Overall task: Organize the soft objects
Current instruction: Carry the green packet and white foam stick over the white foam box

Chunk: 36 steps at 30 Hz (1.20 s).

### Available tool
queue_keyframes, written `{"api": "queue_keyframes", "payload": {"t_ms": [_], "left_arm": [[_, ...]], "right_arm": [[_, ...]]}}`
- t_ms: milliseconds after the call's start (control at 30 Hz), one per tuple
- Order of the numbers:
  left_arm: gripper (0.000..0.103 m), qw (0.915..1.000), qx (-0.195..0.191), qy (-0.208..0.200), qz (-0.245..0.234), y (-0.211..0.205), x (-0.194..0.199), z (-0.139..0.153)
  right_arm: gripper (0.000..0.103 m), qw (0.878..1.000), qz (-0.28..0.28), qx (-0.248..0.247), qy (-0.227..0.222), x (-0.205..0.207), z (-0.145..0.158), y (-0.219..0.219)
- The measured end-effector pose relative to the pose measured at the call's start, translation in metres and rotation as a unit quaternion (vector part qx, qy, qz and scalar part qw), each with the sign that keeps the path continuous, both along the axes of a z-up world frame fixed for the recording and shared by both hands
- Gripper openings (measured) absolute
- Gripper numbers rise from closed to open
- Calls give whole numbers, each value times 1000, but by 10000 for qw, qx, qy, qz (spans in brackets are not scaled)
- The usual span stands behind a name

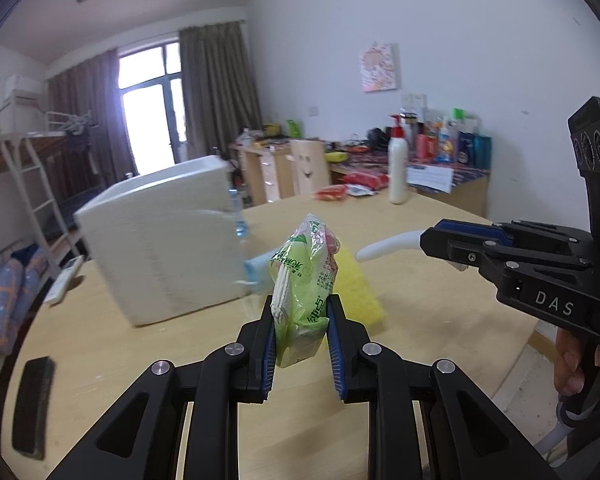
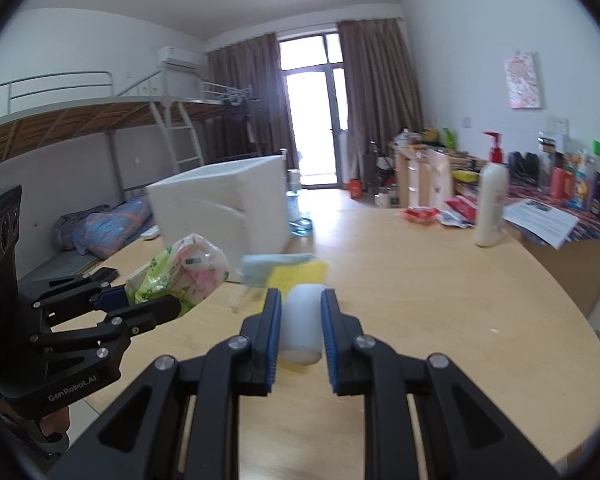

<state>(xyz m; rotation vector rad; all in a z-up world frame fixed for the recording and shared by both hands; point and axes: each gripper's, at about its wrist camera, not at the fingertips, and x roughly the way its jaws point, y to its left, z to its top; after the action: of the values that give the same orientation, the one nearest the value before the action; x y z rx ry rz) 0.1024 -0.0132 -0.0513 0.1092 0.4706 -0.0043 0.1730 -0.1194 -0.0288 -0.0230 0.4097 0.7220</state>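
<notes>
my left tongs (image 1: 300, 332) are clamped on a green tissue pack (image 1: 304, 276), held above the bench (image 1: 440, 320). my right tongs (image 2: 300, 332) grip a white soft object (image 2: 302, 328), perhaps a tube, near the yellow sponge (image 2: 300, 272) and white box (image 2: 224, 204).

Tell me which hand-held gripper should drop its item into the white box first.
Left. Its hand-held gripper, holding the green plastic tissue pack, sits nearer the white box than the right.

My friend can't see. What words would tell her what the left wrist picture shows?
The left hand-held gripper holds a green tissue pack above a wooden table. A white box stands left, and the right hand-held gripper holds a white object.
</notes>
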Motion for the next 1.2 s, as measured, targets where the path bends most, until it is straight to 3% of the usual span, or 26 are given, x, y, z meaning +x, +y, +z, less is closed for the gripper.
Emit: {"api": "queue_keyframes", "payload": {"t_ms": [567,1200], "left_arm": [[24,9943,-213,-86,1039,88,-36,4],[24,9915,-255,-464,1189,113,-38,41]], "right_arm": [[23,9937,1093,-137,-188,-12,13,103],[23,9913,1162,130,-613,-23,58,123]]}}
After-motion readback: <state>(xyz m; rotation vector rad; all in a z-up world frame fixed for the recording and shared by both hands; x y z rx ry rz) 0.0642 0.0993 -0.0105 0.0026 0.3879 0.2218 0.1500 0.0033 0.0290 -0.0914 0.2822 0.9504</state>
